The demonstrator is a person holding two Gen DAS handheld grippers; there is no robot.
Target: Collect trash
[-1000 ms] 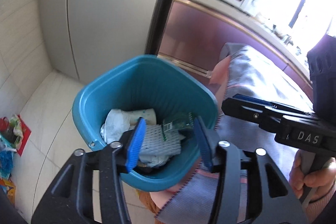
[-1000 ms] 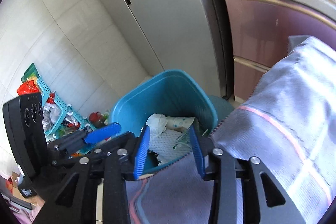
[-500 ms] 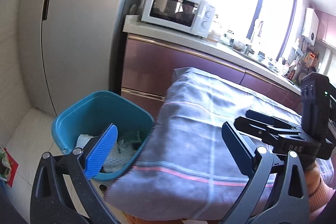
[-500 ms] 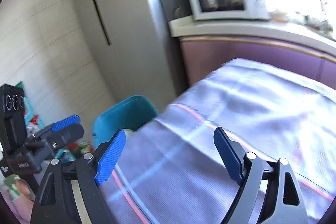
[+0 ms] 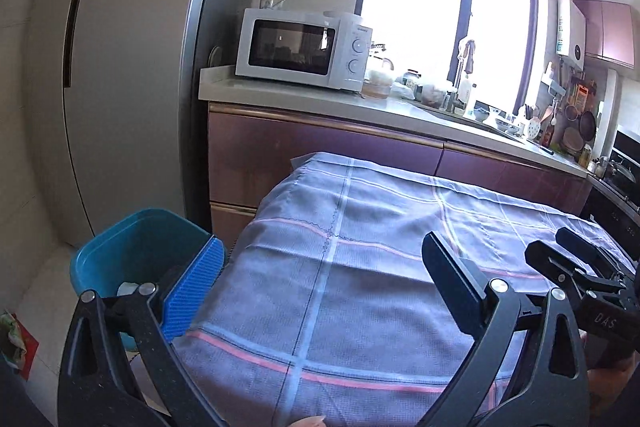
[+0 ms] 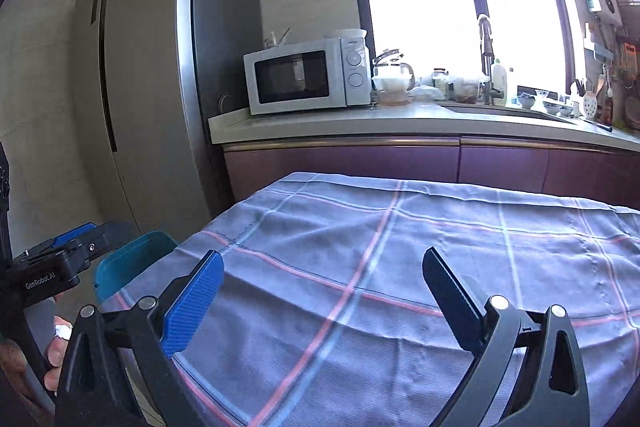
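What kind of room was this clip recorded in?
A home kitchen, most likely: a white microwave sits on a counter beside a tall fridge, with a sink tap under the window. A cloth-covered table and teal bin stand nearby.

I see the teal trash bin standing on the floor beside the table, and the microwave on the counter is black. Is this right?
Not quite. The teal trash bin does stand on the floor beside the table, but the microwave on the counter is white, not black. The left wrist view shows it clearly.
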